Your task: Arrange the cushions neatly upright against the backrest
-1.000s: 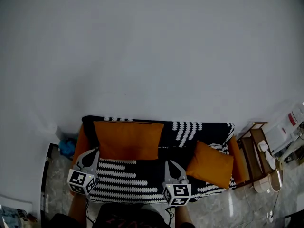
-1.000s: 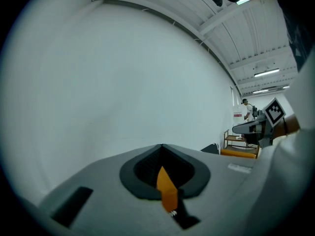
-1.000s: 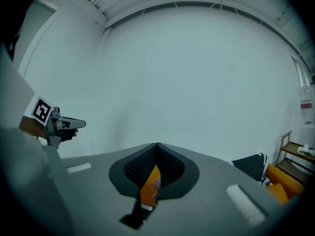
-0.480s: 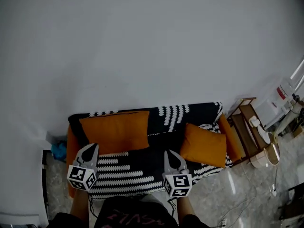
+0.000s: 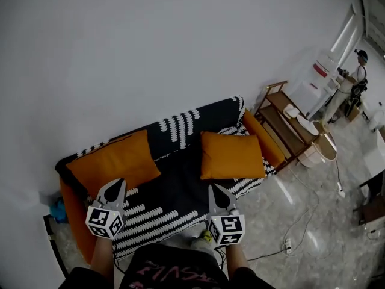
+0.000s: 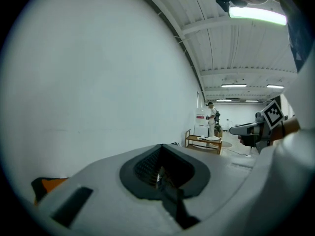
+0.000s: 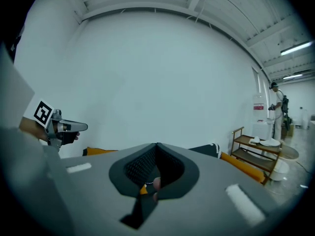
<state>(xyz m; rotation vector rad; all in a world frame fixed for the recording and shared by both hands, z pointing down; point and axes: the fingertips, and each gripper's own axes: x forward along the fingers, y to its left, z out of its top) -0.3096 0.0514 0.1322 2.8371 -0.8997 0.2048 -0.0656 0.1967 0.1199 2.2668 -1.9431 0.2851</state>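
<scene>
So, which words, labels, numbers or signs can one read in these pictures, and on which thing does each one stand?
No text can be read with certainty.
Red print on the person's dark shirt: blurred, not readable.
Red label on the white water dispenser: too small to read.
Left tongs and right tongs: their cubes carry square black-and-white markers only, no letters.

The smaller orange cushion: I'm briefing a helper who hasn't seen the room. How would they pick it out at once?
Find the sofa with the black-and-white throw against the white wall. Of its two orange cushions, the smaller cushion is toward the right end, nearest the wooden shelf. Unlike the wider cushion at the left end, it seems to lie out on the seat.
</scene>
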